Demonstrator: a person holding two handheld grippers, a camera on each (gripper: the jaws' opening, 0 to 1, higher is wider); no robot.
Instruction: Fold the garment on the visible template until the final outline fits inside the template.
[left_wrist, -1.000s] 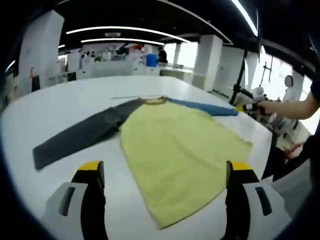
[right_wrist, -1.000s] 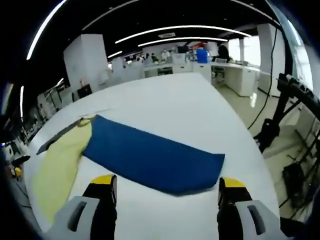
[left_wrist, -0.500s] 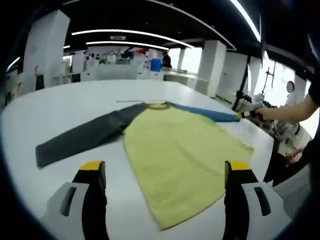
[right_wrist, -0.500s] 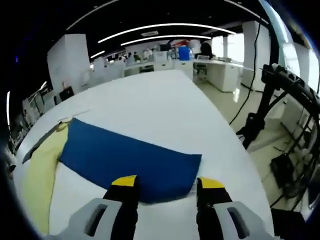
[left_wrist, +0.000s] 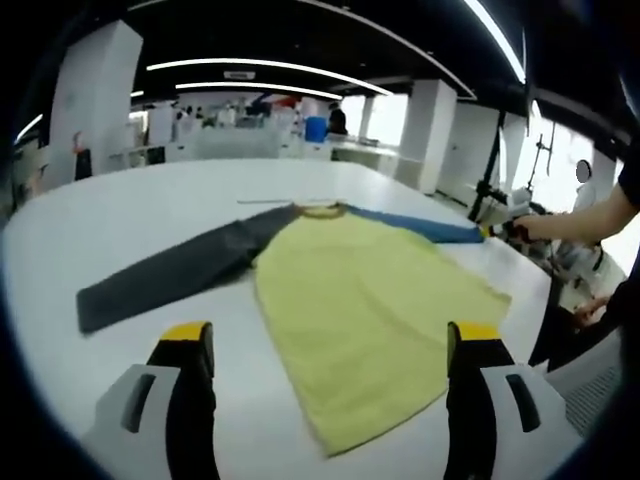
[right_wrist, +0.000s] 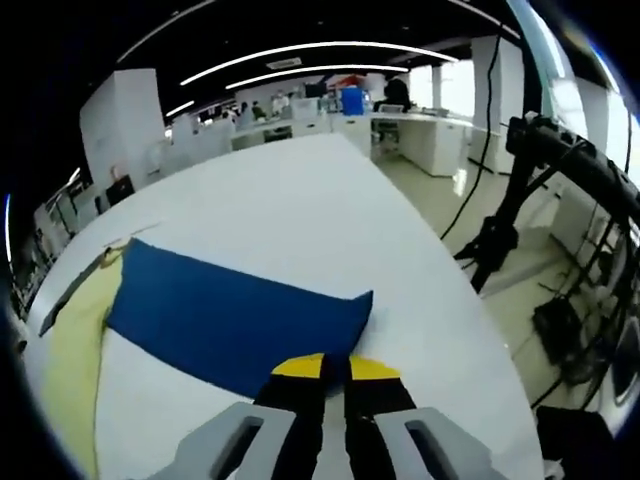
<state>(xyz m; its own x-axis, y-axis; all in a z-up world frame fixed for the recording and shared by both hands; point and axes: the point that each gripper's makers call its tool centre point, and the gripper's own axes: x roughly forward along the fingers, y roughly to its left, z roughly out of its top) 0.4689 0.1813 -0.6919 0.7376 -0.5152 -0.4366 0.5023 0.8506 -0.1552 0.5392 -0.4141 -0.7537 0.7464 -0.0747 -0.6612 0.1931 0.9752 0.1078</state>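
A long-sleeved shirt lies flat on the white table (left_wrist: 120, 220). It has a yellow body (left_wrist: 360, 310), a dark grey sleeve (left_wrist: 170, 275) reaching left and a blue sleeve (left_wrist: 420, 225) reaching right. My left gripper (left_wrist: 330, 340) hovers open over the near hem, its jaws wide apart with nothing between them. In the right gripper view, my right gripper (right_wrist: 335, 368) is shut on the cuff end of the blue sleeve (right_wrist: 230, 315), with the yellow body (right_wrist: 70, 350) off to the left. In the left gripper view, the right gripper (left_wrist: 497, 230) sits at the sleeve's tip, held by a person's hand.
A thin dark line (left_wrist: 270, 200) runs on the table just beyond the collar. The table's edge (right_wrist: 450, 290) curves close to the right of the cuff. Past it, a black stand with cables (right_wrist: 520, 200) is on the floor. A person's arm (left_wrist: 580, 215) reaches in from the right.
My right gripper moved forward onto the blue sleeve's cuff and its jaws went from wide open to shut on it. The left gripper stayed open and nearly still.
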